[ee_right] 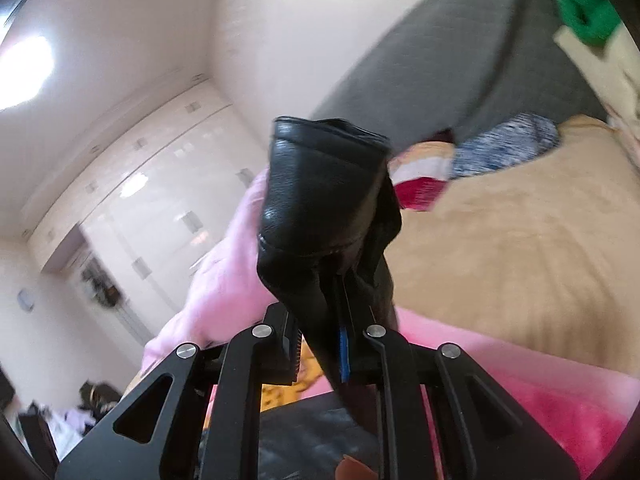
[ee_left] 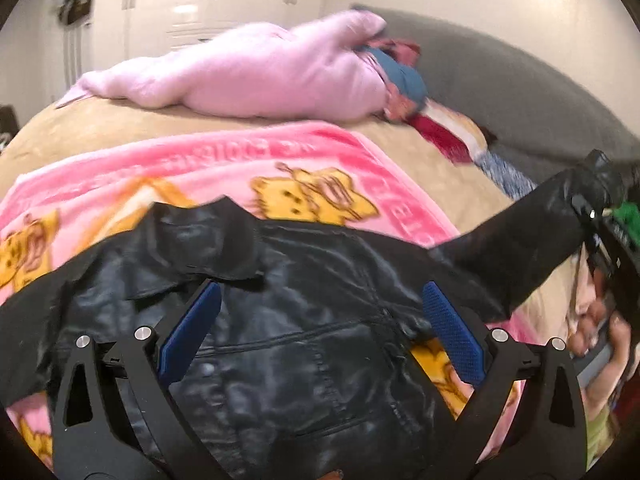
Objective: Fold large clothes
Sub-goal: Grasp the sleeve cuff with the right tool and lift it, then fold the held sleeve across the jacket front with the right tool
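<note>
A black leather jacket (ee_left: 304,320) lies spread on a pink cartoon blanket (ee_left: 192,168) on the bed. In the left wrist view my left gripper (ee_left: 320,296) hangs open above the jacket's chest, its blue pads (ee_left: 452,332) wide apart and nothing pinched. One sleeve (ee_left: 520,236) is lifted up to the right, where my right gripper (ee_left: 612,236) holds its end. In the right wrist view the right gripper (ee_right: 320,340) is shut on the sleeve cuff (ee_right: 320,196), which stands up folded over the fingers. A hand (ee_left: 596,320) grips the right tool.
A rolled pink duvet (ee_left: 256,76) lies across the far side of the tan bedspread (ee_right: 520,240). Red, white and blue clothes (ee_left: 440,132) and a speckled blue garment (ee_right: 504,148) sit by the grey headboard (ee_left: 520,92). White wardrobes (ee_left: 192,8) stand behind.
</note>
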